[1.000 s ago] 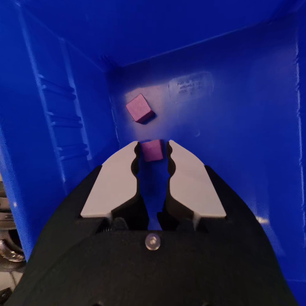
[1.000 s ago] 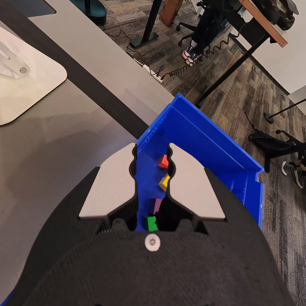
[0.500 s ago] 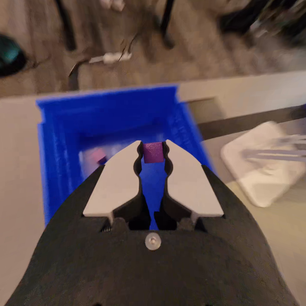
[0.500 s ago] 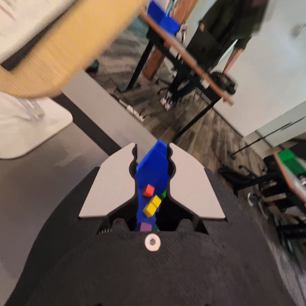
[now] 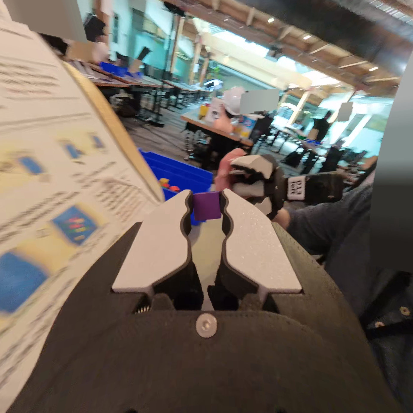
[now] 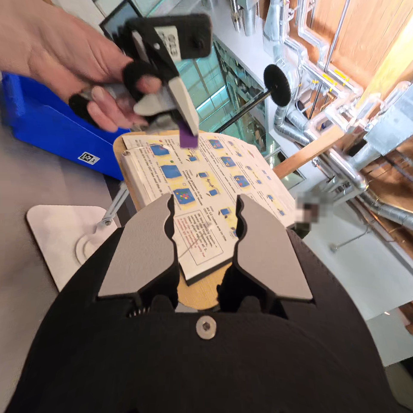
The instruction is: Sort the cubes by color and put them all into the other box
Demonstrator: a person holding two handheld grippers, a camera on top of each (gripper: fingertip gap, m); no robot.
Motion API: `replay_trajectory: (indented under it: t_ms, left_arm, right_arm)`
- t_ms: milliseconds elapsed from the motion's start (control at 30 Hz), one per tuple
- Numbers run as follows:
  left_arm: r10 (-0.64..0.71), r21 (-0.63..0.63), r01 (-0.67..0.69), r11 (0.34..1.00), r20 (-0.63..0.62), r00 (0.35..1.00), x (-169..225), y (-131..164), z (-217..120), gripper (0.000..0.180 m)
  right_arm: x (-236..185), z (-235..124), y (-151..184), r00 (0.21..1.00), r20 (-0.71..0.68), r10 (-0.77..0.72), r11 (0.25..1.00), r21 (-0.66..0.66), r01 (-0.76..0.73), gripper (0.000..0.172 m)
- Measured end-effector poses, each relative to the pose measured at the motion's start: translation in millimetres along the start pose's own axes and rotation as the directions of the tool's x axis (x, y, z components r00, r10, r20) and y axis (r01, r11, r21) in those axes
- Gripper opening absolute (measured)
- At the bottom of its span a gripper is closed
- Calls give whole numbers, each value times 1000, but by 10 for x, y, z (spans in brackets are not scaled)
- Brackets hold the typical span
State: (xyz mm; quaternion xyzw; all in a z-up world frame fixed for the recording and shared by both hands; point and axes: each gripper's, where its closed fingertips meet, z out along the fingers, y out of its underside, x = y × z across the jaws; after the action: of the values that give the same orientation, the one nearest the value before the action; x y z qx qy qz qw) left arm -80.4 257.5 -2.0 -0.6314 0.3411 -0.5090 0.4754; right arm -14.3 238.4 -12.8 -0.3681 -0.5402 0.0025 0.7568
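1. Two sets of tongs are up in the air right now. The left tongs [image 5: 206, 201] are clamped on a purple cube [image 5: 206, 206], both pads pressing its sides, and the cube sits right out at the very tips.
2. The right tongs [image 6: 204, 212] are spread wide with nothing between them, pointed at the instruction sheet [image 6: 212, 178] on its stand. Looks to me like a handover between the two is coming.
3. The purple cube is held well above the worktop [image 6: 33, 178], in front of that sheet. One blue box [image 5: 178, 172] with yellow and red cubes [image 5: 166, 183] in it sits beyond the left tongs, and a second blue box [image 6: 49, 125] shows behind the left hand [image 6: 67, 55].
4. What worries me: that tip-only hold. If the right tongs bump the cube while closing in, it could twist or pop out and drop onto the worktop or the floor.
5. Timing is the other risk. If the left lets go before the right has squeezed, the cube just falls.
6. The stand is close too, so a careless swing could knock the sheet.
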Motion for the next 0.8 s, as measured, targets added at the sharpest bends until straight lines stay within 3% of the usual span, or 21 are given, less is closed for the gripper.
replay_trajectory:
  t_ms: [133,300,367,433,567,700,800]
  left_arm:
    - [-73,2,74,997,-153,986,290,226,434,23]
    - [-128,-18,127,992,-226,966,419,387,640,23]
    - [-135,-15,135,991,-243,961,446,401,661,23]
    - [-147,-19,147,989,-261,954,477,415,677,23]
    - [-149,-14,152,988,-283,947,512,395,667,22]
    - [-120,83,149,985,-284,951,493,196,514,21]
    - [-34,133,64,989,-214,976,422,45,338,0]
  right_arm:
    - [-163,59,-48,1000,19,10,1000,24,-10,53]
    - [-251,71,-86,1000,16,-12,999,51,11,45]
    - [-256,91,-53,1000,4,-21,999,25,21,40]
    - [-225,86,-39,999,-26,-24,999,28,25,24]
    - [-214,66,-68,1000,-22,-23,999,43,23,23]
    - [-108,9,-71,999,-32,-19,998,54,21,23]
    - [303,-109,158,993,-116,-9,1000,-9,8,23]
